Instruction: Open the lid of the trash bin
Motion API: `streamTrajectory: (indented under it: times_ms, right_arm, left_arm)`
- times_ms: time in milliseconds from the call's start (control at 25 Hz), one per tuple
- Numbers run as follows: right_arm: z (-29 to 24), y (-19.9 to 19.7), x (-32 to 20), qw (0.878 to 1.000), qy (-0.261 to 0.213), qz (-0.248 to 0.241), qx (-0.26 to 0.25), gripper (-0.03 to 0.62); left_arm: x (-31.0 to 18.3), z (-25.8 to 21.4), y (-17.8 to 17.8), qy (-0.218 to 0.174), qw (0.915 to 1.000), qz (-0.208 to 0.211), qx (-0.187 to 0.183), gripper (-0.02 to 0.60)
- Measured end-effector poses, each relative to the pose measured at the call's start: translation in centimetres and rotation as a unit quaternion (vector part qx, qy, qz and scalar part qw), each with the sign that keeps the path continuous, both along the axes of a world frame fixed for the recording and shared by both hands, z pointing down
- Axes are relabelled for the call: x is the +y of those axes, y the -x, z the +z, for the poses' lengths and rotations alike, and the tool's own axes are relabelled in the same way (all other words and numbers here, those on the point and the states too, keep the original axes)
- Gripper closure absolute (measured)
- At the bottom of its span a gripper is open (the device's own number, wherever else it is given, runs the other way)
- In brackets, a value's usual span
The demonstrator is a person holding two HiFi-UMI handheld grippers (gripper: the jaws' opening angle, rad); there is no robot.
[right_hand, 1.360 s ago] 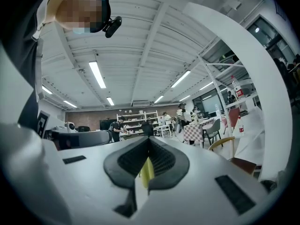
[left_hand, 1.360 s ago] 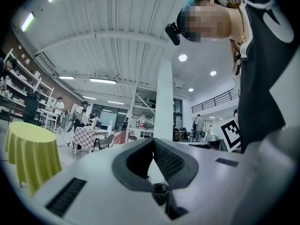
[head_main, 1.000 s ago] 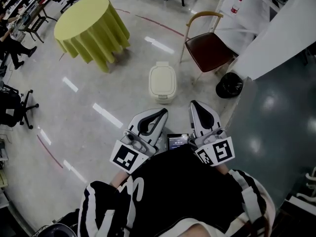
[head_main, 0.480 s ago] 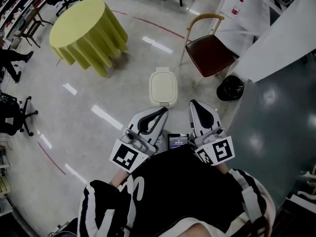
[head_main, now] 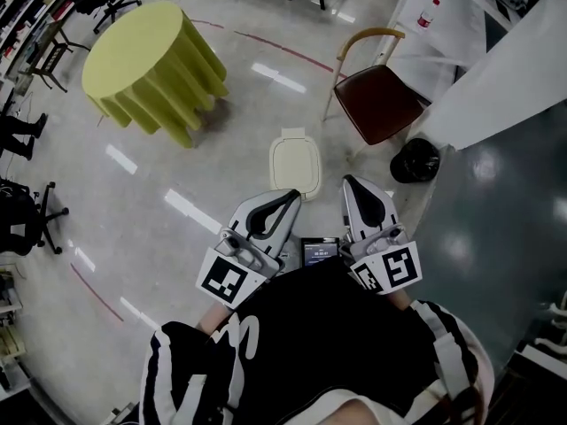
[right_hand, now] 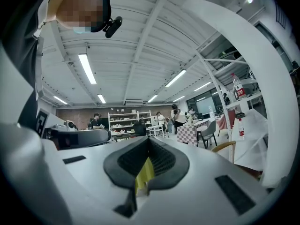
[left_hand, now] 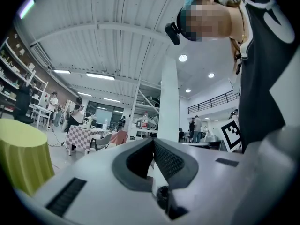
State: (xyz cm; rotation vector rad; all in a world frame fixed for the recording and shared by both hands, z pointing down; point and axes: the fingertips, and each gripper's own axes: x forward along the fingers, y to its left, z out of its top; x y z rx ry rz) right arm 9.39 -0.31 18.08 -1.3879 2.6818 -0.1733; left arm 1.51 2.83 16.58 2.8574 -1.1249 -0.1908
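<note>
We have stepped closer, so the trash bin (head_main: 294, 163) now lies just past our jaw tips. Nearest us, the left gripper (head_main: 291, 199) and right gripper (head_main: 352, 185) are both closed on nothing. The bin's lid is down. Farther off are a chair (head_main: 376, 104) on the right and a yellow table (head_main: 146, 60) on the left.

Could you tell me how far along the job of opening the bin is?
Nothing looks done yet: the lid of the trash bin lies closed on the floor ahead. In hand: nothing; the left hand-held gripper and right hand-held gripper are shut and empty, apart from the bin. Left: reach the bin and lift the lid.
</note>
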Motion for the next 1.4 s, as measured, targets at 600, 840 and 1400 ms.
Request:
streamTrajectory:
  times_ms: [600,840,1400]
  right_arm:
    - [-0.4,2.2,-5.9,0.999,0.001,0.033,0.003,0.589]
    - [-0.1,3.0,-7.9,0.999,0.001,0.043,0.004,0.589]
    - [-0.4,4.6,-11.3,0.998,-0.017,0.061,-0.004,0.589]
  left_arm:
    - [-6.6,0.0,2.5,0.003,0.9995,0.03,0.006,0.574]
    - [-8.6,0.4,3.4,0.007,0.9991,0.041,0.004,0.574]
    - [-12.1,1.5,5.1,0.017,0.9982,0.058,0.001,0.574]
